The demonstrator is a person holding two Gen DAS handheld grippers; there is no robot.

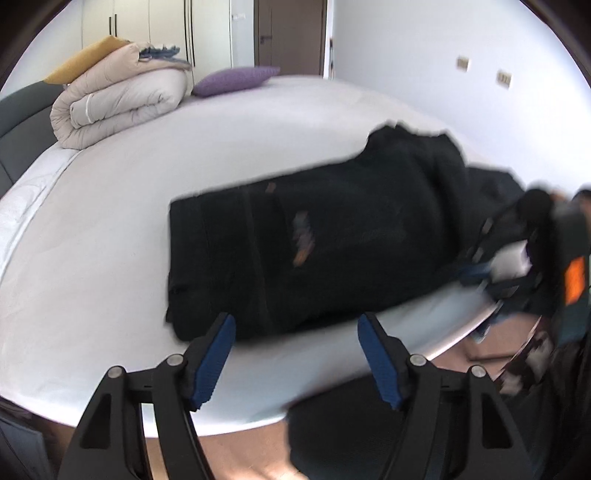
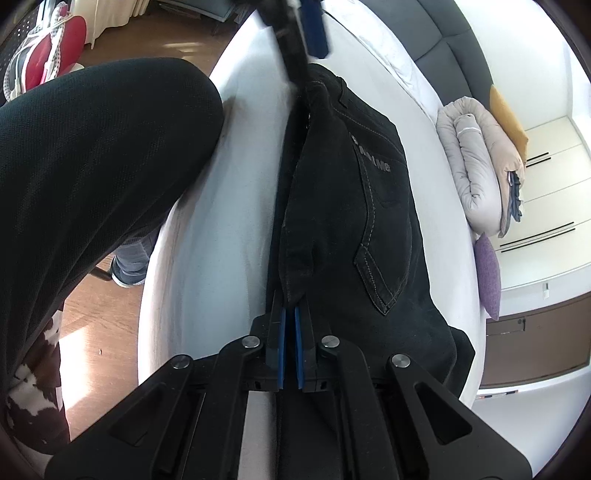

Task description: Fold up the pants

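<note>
Now black pants point(image 1: 332, 243), folded, back pocket point(image 2: 384, 236) up

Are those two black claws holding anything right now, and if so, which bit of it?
The right gripper is shut on the black pants, pinching a raised fold of fabric along their near edge. The left gripper is open and holds nothing.

Home bedroom: bed point(image 1: 110, 229), rolled duvet point(image 1: 118, 103), purple pillow point(image 1: 236, 79), wardrobe point(image 1: 166, 22).
</note>
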